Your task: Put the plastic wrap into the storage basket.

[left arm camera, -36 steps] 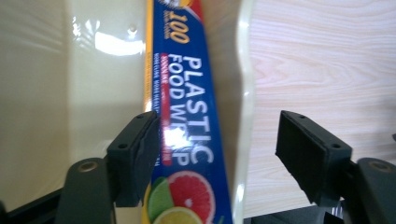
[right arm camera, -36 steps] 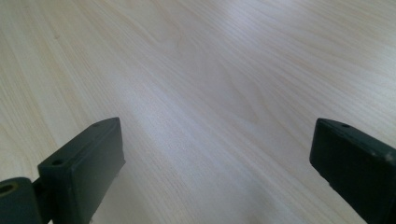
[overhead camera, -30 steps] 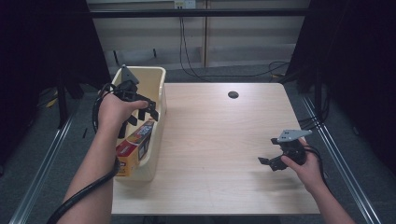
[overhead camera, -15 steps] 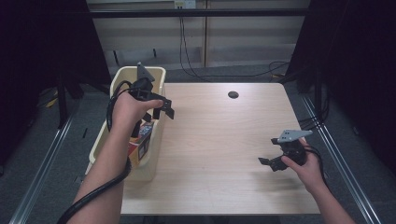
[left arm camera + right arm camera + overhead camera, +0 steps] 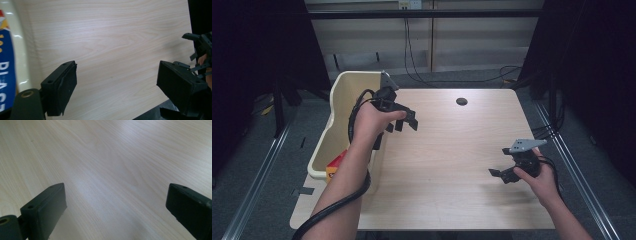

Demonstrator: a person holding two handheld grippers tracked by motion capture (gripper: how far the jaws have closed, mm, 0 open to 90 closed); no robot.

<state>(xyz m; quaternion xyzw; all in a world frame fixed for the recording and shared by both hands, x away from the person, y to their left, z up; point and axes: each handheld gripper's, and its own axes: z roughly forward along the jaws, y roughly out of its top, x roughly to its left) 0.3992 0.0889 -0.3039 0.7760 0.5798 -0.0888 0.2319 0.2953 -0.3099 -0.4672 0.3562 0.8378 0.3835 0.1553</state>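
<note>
In the high view the wooden table takes up the middle of the frame, and most of its top is bare from the centre to the right edge and down to the near edge at the bottom. A small dark round hole sits near the far edge, upper centre. Dark floor and a metal rail run along either side, and cables hang behind the far edge at the top.

A cream bin stands along the table's left edge, its long side running from upper left toward lower left. A box with red, yellow and blue print lies inside it, at the end of the bin nearest the bottom of the frame; the person's left forearm crosses over part of it. In the left gripper view the box's blue face and the bin's cream rim show at the far left edge.

The left gripper is held above the table just right of the bin's rim, centre-left of the frame, with its jaws pointing right and down. They have just been opening and stand apart with nothing between them, only bare wood beyond. The box lies below and to the left of this gripper, apart from it, inside the bin.

The right gripper rests low at the lower right, near the table's right edge, its jaws spread wide over bare wood.
</note>
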